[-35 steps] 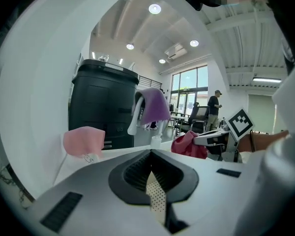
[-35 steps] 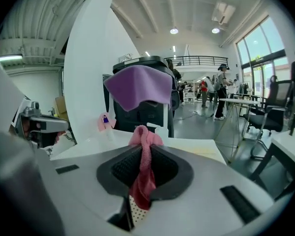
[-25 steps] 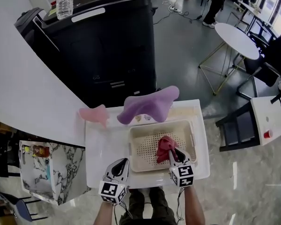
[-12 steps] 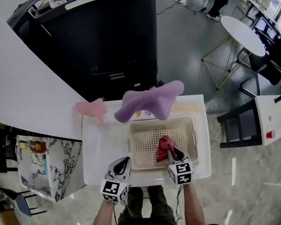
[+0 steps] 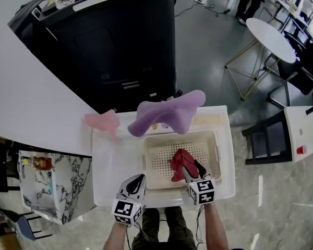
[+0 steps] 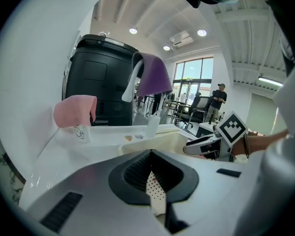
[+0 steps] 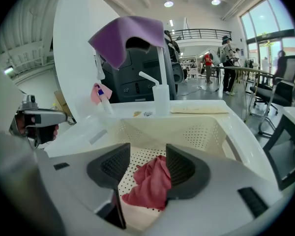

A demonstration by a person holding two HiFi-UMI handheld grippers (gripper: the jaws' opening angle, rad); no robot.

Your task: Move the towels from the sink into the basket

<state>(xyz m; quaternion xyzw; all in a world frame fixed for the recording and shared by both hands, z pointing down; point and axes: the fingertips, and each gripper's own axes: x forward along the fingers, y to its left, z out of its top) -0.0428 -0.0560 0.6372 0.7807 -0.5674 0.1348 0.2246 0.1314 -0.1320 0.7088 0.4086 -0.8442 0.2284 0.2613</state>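
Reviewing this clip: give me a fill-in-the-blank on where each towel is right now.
1. The towel lying in the basket is ___.
2. The purple towel hangs over the ___.
3. The pink towel hangs at the sink's far ___ corner.
Missing words: red; faucet; left.

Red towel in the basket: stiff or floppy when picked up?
Likely floppy: the red towel lies crumpled in soft folds on the basket floor. Probably light, and it should drape from a pinch, as the hanging purple towel sags. Unlikely to roll or slide.
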